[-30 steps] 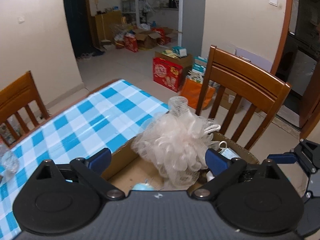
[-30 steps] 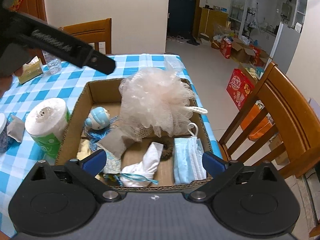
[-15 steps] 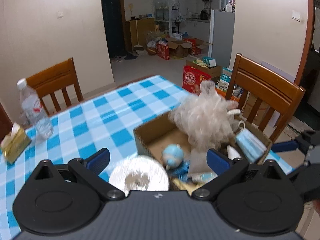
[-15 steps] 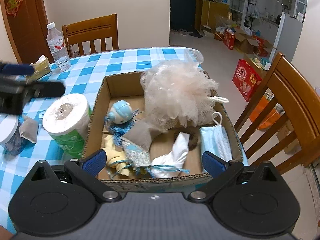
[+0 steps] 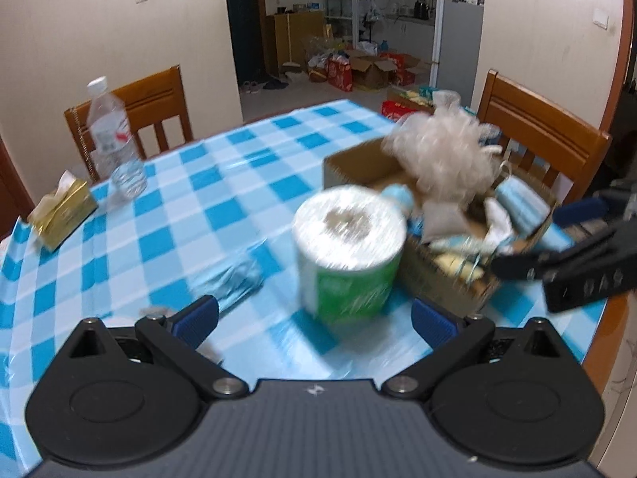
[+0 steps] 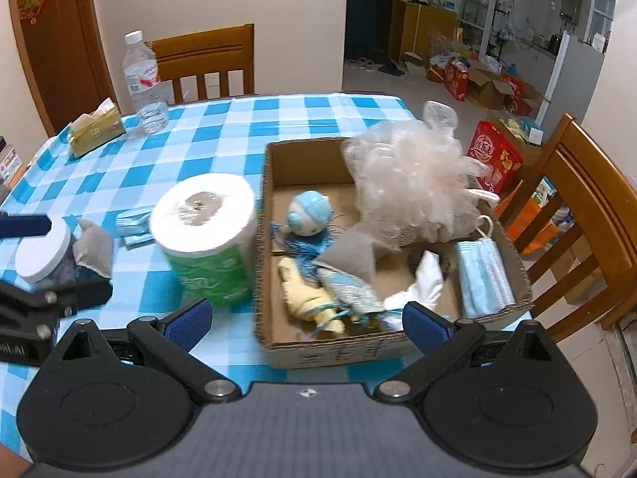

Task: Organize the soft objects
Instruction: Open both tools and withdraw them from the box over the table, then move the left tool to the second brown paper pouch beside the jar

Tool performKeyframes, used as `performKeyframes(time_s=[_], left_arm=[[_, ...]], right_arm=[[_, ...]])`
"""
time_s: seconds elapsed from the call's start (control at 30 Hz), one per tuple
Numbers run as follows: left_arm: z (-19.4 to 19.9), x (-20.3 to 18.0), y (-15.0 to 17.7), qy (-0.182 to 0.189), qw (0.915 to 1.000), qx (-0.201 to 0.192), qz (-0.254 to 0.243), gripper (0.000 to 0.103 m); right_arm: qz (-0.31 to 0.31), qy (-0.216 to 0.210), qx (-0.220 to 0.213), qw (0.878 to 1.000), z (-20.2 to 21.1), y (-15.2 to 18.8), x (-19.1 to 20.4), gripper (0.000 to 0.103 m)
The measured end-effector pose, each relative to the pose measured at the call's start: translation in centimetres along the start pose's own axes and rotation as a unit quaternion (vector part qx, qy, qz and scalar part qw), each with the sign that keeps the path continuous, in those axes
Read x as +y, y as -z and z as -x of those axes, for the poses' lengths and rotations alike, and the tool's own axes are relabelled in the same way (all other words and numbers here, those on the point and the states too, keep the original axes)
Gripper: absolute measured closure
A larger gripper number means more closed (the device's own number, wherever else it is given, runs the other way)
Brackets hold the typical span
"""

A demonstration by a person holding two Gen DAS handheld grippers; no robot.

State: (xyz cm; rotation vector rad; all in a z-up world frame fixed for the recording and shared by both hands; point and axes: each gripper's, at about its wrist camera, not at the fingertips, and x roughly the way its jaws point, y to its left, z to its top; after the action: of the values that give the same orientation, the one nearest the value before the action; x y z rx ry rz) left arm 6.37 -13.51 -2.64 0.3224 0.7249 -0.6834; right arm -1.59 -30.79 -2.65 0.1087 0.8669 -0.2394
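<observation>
Swung left off the cardboard box; left hand-held gripper now faces upright toilet roll on counter, dead ahead, jaws wide, empty. Right hand-held gripper wide, farther.

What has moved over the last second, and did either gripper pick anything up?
The left gripper pulled back from the bath pouf over the cardboard box and now faces the toilet paper roll. The right gripper also drew back, widening its view. Both remain open and empty. The box contents, water bottle and tissue pack stayed put.
</observation>
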Motion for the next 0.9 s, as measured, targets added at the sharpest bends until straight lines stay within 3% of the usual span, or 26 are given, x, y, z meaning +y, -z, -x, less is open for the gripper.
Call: performKeyframes(time_s=[0.5,0.9], left_arm=[[1.3,6.5,5.5,-0.027,0.999,0.035,0.004,0.001],[0.6,8.1,5.1,-0.054,0.9962,0.056,0.039,0.001]], right_arm=[[0.055,-0.021,0.013,0.998,-0.1,-1.2,8.4,0.0],[0.166,-0.104,0.001,0.981,-2.4,-4.5,10.3,0.0]])
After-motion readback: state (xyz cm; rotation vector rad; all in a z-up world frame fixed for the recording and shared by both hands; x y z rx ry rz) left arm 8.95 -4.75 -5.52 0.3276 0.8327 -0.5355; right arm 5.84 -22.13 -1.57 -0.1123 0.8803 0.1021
